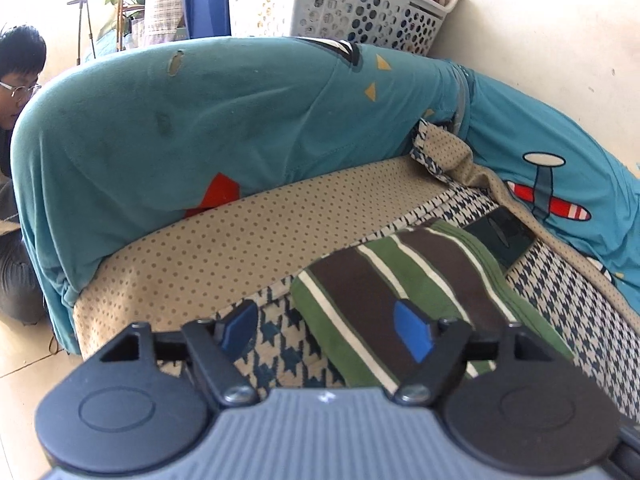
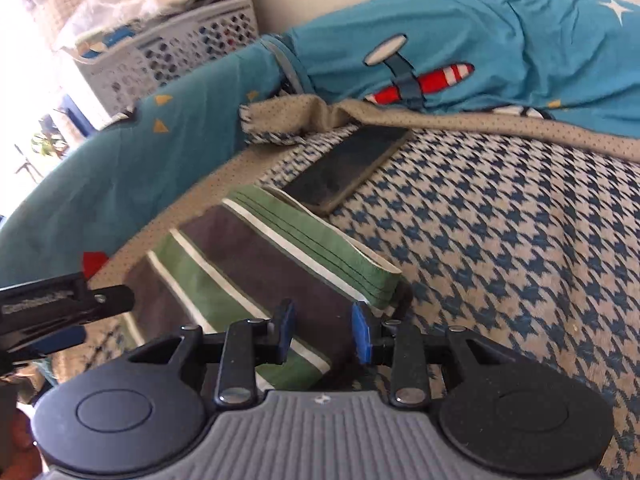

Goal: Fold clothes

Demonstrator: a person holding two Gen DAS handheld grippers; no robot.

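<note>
Left gripper (image 1: 326,330): jaws spread wide, holding nothing; it hovers low over the near-left edge of the folded striped garment (image 1: 404,300). Its right blue pad (image 1: 414,336) sits over a brown stripe, while its left blue pad (image 1: 240,326) is off the cloth, above the houndstooth cover (image 1: 568,304).

Right gripper (image 2: 323,330): jaws parted, straddling the near corner of the same garment (image 2: 256,264); contact between pads and cloth cannot be determined. The left gripper's black body (image 2: 48,304) enters this view from the left edge, just beside the garment.

The garment, in green, brown and white stripes, lies folded flat on the houndstooth cover (image 2: 500,240). A dark phone (image 2: 352,166) lies just beyond its far end. Teal printed bedding (image 1: 192,120) is bunched behind. A white perforated laundry basket (image 1: 360,4) stands by the wall. A person (image 1: 18,80) is at the far left.
</note>
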